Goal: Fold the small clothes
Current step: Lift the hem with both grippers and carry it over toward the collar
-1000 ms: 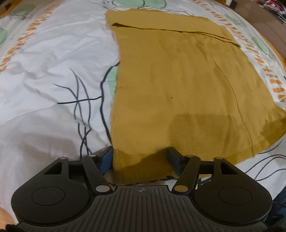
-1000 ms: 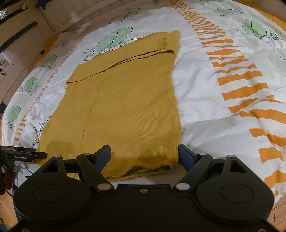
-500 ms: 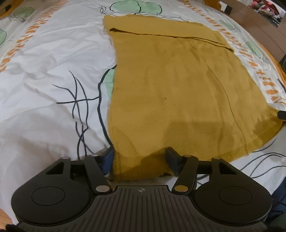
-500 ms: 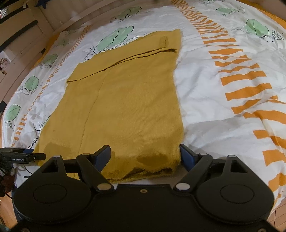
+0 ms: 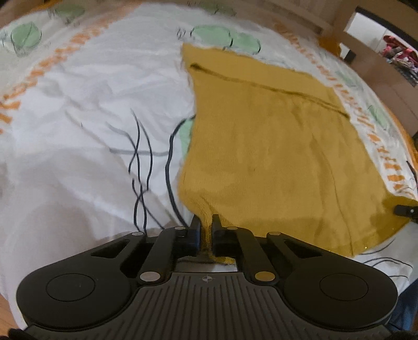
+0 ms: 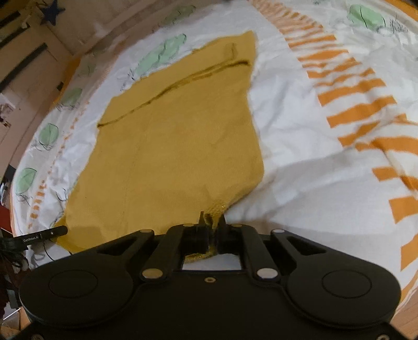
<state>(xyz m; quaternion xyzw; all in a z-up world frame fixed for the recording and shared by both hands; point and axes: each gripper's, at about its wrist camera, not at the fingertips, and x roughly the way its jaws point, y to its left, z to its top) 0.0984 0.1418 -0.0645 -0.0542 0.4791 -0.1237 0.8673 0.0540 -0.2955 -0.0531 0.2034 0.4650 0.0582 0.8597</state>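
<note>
Jaws pinch mustard garment (image 5: 274,146) hem; leaf-print bedsheet (image 5: 86,109) beneath.

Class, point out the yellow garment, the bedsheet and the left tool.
yellow garment (image 5: 274,146), left wrist view, middle of fabric.
bedsheet (image 6: 300,146), right wrist view, bare white patch.
left tool (image 5: 206,222), left wrist view, between fingertips.

place: home bedroom | ahead of both tongs: bed with a white cover (image 6: 300,162) printed with green leaves (image 5: 211,35) and orange stripes (image 6: 358,109) | far right of left tongs: wooden bed frame (image 5: 337,23) | far left of right tongs: cream wall (image 6: 39,52)
</note>
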